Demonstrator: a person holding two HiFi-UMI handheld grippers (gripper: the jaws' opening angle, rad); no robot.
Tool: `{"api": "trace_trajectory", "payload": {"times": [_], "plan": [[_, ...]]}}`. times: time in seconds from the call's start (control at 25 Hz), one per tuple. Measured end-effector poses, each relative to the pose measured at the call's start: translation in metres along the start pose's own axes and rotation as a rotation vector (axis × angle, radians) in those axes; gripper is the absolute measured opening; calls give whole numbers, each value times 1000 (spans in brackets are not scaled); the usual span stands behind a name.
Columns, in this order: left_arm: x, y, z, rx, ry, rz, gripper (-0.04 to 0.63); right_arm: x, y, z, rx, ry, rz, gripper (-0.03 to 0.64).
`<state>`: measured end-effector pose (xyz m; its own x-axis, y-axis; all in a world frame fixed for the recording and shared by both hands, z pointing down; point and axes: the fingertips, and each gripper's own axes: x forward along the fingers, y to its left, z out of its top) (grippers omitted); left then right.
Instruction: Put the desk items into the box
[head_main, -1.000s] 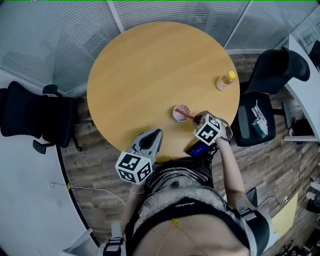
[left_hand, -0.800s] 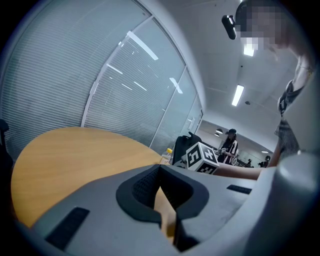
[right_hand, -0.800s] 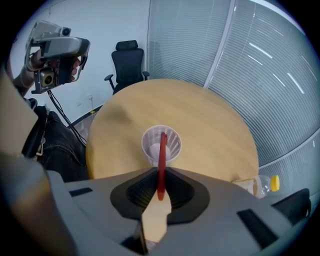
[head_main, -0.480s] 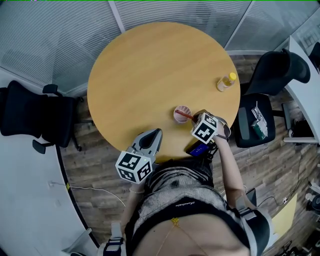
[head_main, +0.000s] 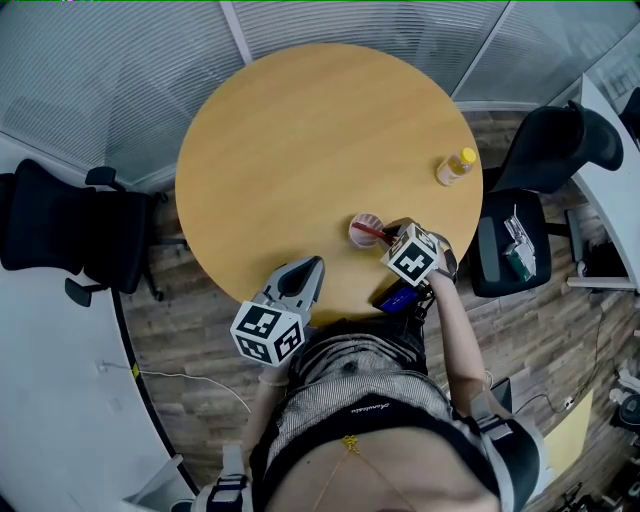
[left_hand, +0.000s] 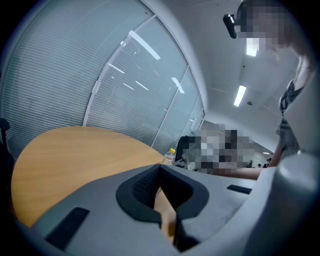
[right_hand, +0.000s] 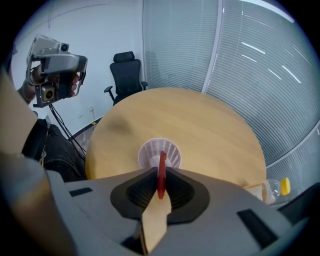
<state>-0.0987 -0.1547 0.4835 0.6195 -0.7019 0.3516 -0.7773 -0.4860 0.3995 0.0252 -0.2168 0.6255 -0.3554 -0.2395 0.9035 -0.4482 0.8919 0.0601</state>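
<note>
Edged the right gripper (head_main: 393, 238) slightly nearer the small white slotted plastic cup (head_main: 358, 237). Carried the thin red plastic stick (head_main: 372, 231), pinched between its jaws, a little further over the cup's mouth. Tipped the head view a touch, sliding the whole scene faintly down and right.

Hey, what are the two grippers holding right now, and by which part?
The right gripper clamps a thin red stick by its near end; its far end is at the white mesh cup. The left gripper is shut on nothing.
</note>
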Motion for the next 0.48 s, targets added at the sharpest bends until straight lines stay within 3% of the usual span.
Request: {"api": "trace_trajectory", "payload": {"times": [0.48], "plan": [[2, -1, -4, -7, 13, 2, 18, 20, -2, 7, -10, -21, -15, 60]]}}
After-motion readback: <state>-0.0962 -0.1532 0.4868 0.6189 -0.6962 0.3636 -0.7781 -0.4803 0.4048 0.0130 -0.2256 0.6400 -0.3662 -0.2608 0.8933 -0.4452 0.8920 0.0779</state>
